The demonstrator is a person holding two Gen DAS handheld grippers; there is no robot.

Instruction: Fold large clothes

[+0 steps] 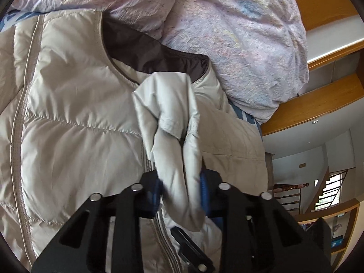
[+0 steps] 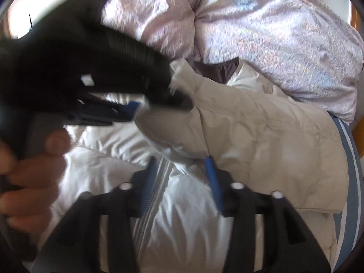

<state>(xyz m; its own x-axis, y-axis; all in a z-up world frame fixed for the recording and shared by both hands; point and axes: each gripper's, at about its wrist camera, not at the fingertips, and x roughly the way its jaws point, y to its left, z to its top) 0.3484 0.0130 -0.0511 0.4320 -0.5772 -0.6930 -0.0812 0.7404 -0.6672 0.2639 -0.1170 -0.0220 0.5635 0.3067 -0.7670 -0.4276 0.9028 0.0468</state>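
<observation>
A beige quilted puffer jacket (image 1: 68, 118) lies front-up on the bed, its zipper (image 1: 20, 118) closed and its dark lining (image 1: 145, 52) showing at the collar. My left gripper (image 1: 182, 191) is shut on the bunched end of a jacket sleeve (image 1: 173, 118), which sticks out past its blue pads. In the right wrist view a hand (image 2: 31, 173) holds that left gripper (image 2: 175, 97), and the sleeve (image 2: 261, 141) lies folded across the jacket's chest. My right gripper (image 2: 182, 182) is open above the zipper (image 2: 157, 182), with nothing between its pads; the sleeve's edge lies beside its right finger.
A crumpled lilac duvet (image 1: 238, 34) is heaped just beyond the collar. A blue striped sheet (image 2: 350, 159) shows at the jacket's right edge. Wooden shelving (image 1: 318, 104) and a stair railing (image 1: 295, 191) stand past the bed on the right.
</observation>
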